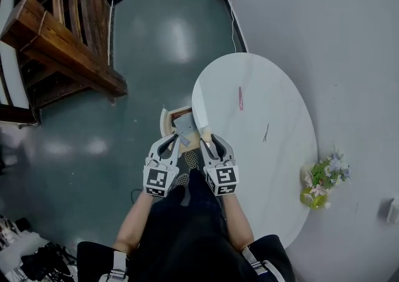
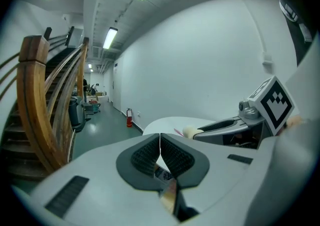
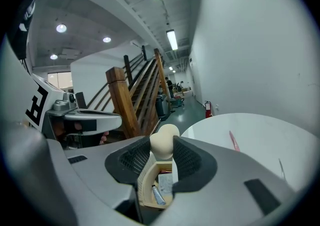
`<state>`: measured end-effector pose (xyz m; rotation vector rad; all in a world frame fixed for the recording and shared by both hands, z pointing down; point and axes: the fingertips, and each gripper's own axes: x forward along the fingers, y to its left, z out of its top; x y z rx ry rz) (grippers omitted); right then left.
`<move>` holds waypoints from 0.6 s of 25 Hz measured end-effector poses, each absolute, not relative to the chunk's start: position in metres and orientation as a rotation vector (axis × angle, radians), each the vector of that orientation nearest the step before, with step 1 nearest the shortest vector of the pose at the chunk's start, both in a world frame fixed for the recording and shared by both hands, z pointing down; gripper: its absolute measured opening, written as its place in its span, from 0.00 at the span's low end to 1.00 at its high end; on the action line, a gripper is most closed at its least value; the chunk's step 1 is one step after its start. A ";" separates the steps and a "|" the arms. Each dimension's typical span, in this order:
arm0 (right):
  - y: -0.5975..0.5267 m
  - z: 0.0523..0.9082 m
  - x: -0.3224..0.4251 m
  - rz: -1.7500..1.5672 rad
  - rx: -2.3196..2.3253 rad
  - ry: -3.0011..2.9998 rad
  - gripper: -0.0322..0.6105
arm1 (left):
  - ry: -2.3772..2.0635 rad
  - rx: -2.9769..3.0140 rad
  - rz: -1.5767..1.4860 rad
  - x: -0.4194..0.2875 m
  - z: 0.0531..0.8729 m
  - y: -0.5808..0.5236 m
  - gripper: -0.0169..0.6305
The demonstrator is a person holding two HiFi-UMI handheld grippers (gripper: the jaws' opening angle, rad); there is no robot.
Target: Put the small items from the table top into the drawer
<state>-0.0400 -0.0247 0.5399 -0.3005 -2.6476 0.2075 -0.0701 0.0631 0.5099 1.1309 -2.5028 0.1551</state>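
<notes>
**Right tongs on the drawer knob, two sticks waiting on the table**

Closest in, both forearms are tucked in side by side, with the tongs pointing ahead and a bit down. The left gripper (image 1: 169, 143) is pressed together on nothing. The right gripper (image 1: 211, 142) is pinching the cream round knob (image 3: 164, 141) of the wooden drawer (image 1: 176, 120). The drawer sits open under the near-left edge of the white table (image 1: 280, 168), with a few bits inside. Further out on the table top lie a pink pen-like stick (image 1: 240, 98) and a thin dark one (image 1: 265, 132), well apart. My guess is both are light, stiff and skinny, and likely to roll or skid. I'd pinch them mid-length, across the shaft.
</notes>
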 end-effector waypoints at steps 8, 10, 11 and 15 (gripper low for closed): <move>0.016 0.568 -0.050 0.160 -0.443 -2.571 0.30 | -2.504 1.010 0.117 -0.074 0.537 0.098 0.06; 0.023 0.576 -0.052 0.153 -0.461 -2.554 0.30 | -2.495 0.993 0.114 -0.075 0.546 0.104 0.06; 0.025 0.581 -0.052 0.149 -0.468 -2.543 0.30 | -2.490 0.984 0.110 -0.075 0.551 0.107 0.06; 0.034 0.603 -0.049 0.143 -0.493 -2.493 0.30 | -2.461 0.960 0.094 -0.074 0.573 0.112 0.06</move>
